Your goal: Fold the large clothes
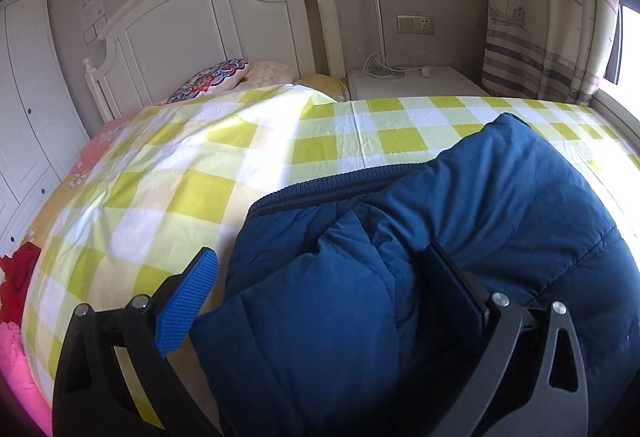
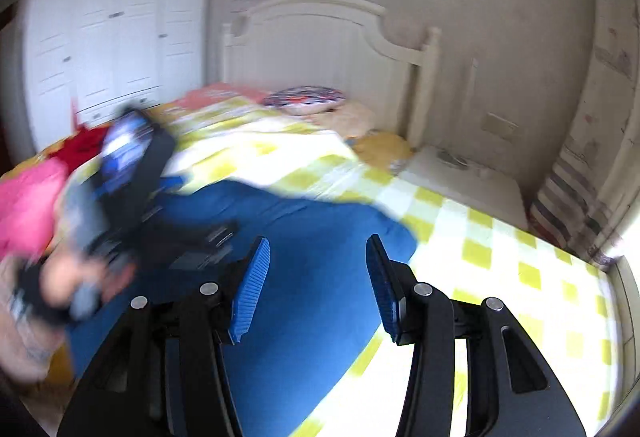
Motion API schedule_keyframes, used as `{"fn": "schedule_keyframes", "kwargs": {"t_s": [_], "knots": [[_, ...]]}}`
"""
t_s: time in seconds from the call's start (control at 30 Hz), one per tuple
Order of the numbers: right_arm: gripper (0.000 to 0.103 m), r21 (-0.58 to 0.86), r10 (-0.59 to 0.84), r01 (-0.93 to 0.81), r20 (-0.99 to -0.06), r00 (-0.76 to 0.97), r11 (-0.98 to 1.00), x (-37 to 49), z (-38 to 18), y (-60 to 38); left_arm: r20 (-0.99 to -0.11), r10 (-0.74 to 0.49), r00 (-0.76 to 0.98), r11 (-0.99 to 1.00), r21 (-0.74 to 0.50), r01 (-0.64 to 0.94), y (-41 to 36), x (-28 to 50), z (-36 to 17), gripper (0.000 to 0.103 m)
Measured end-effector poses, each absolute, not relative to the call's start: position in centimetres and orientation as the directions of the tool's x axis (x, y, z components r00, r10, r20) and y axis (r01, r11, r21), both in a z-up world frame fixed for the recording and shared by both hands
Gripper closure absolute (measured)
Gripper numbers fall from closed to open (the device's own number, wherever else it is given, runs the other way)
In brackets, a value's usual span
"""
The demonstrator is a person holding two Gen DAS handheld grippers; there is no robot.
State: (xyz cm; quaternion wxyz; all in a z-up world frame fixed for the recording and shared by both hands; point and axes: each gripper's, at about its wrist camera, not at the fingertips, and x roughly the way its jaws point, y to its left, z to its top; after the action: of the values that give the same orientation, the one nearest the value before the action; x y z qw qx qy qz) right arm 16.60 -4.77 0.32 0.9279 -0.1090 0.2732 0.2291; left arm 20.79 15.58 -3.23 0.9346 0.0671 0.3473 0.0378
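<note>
Left wrist view, checked bedsheet (image 1: 200, 173), white headboard (image 1: 192, 17), nightstand (image 1: 416, 83)

Left wrist view: sits low and close over the blue jacket (image 1: 400, 277), facing along the bed toward the headboard (image 1: 208, 25) and nightstand (image 1: 412, 81), with the curtain (image 1: 544, 13) at right. Right wrist view: sits higher and further back, blurred, facing the same headboard (image 2: 320, 45) with the wardrobe (image 2: 116, 33) at left. Both views share the checked sheet (image 1: 200, 177), jacket (image 2: 312, 277), patterned pillow (image 1: 208, 79) and headboard.
</note>
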Motion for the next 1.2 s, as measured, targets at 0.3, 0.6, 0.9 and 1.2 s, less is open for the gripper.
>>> {"fn": "schedule_keyframes", "kwargs": {"t_s": [0.3, 0.6, 0.9, 1.2], "knots": [[0.057, 0.013, 0.278, -0.429, -0.778, 0.563, 0.903, 28.8, -8.9, -2.1, -0.651, 0.115, 0.751, 0.99, 0.135, -0.035, 16.0, 21.1, -3.4, 0.002], [0.056, 0.082, 0.345, -0.412, -0.704, 0.621, 0.908, 23.1, -3.8, -3.6, -0.665, 0.078, 0.743, 0.996, 0.087, -0.026, 16.5, 21.1, -3.6, 0.002], [0.005, 0.014, 0.433, -0.598, -0.703, 0.564, 0.801, 8.9, -4.2, -5.0, -0.717, -0.113, 0.688, 0.99, -0.143, 0.013, 20.4, 19.5, -3.3, 0.002], [0.004, 0.519, 0.695, -0.478, -0.628, 0.349, 0.709, 10.7, -9.1, -10.6, -0.685, -0.528, 0.502, 0.82, -0.565, 0.091, 26.0, 12.3, -7.9, 0.002]]}}
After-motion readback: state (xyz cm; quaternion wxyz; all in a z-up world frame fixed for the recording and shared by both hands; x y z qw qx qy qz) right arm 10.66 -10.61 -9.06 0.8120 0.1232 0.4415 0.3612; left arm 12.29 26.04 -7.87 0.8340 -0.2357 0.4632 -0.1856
